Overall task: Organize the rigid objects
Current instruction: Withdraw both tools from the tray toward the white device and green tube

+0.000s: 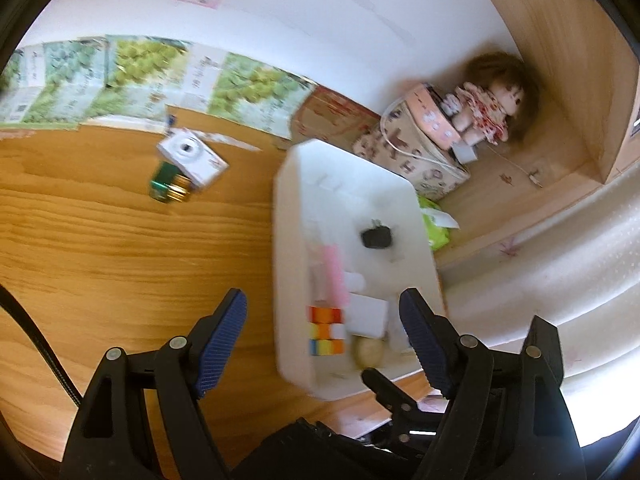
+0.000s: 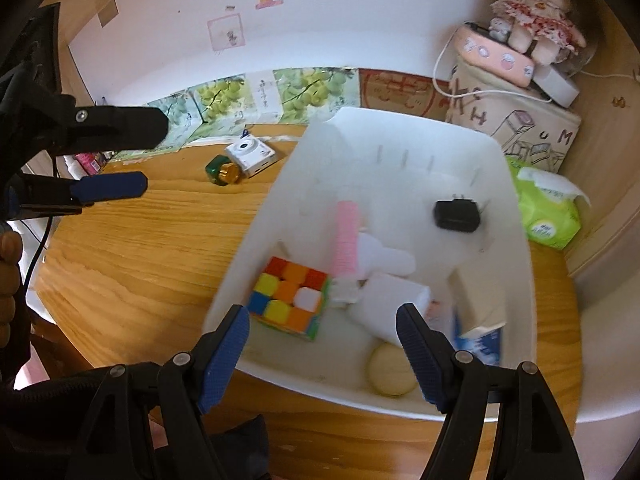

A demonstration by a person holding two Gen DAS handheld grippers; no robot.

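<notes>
Wooden desk [image 2: 120, 264] under a white wall, cartons of printed grapes along the back. White bin [image 2: 516, 320] at the right end, already holding a cube [image 2: 290, 298], pink roller [image 2: 347, 236], black adapter [image 2: 457, 215], white block [image 2: 390, 304], round tan puck [image 2: 390, 372] and a blue-and-white carton [image 2: 478, 332].

Left out on the desk, well apart from the bin: white camera [image 1: 192, 157] touching a green jar [image 1: 170, 189] with a gold cap.

Left claw [image 1: 320, 346] released, nothing between the pads, hanging over the bin's near corner. Right claw [image 2: 322, 358] likewise released and empty, above the bin's front rim.

Camera probably next. Judged light, stiff, boxy, with smooth and somewhat slippery plastic; lens ring on the top face likely the fragile part. Best taken across the two long flat sides, pads clear of the lens, with modest squeeze. Strap loop at the far corner could snag.

Jar judged heavier for its bulk, hard and round, prone to rolling on its side; better gripped across the body than on the cap.
</notes>
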